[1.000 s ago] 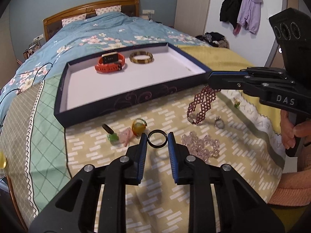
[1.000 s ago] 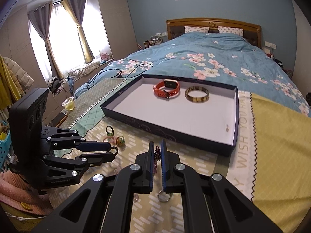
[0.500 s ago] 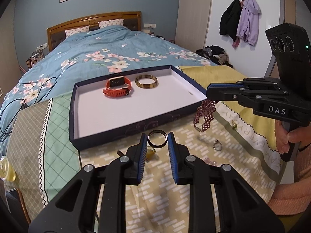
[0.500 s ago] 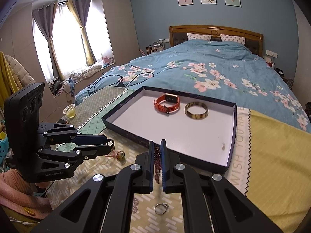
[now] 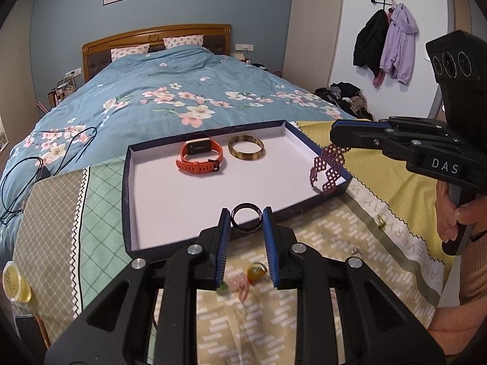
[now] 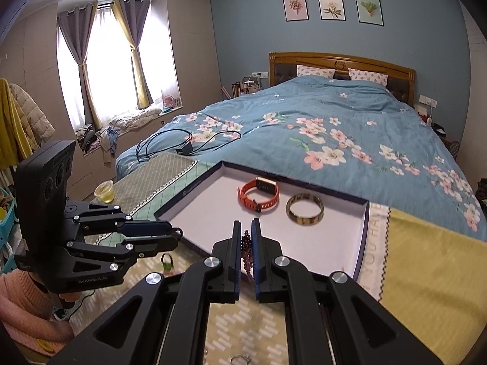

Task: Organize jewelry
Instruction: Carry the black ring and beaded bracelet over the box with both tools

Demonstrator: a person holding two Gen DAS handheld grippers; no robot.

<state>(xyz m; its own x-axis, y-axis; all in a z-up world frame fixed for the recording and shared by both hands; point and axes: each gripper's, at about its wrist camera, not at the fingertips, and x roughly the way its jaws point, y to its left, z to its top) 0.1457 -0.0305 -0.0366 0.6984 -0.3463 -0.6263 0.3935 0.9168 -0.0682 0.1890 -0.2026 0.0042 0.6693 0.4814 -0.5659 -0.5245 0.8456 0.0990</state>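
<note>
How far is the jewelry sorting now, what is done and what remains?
Done: the orange watch and the bangle lie in the tray. In hand: the left gripper holds a black ring, the right gripper a beaded bracelet. Left: small rings and the amber piece on the cloth.

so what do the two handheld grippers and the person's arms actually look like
Both the left gripper and the right gripper are matte black plastic linkages with silver rivets and blue ribbed finger pads. The right one carries a black box with three round lenses and white "DAS" lettering; the left reads "GenRobot.AI". The person's bare right hand shows a salmon-pink knit sleeve.
</note>
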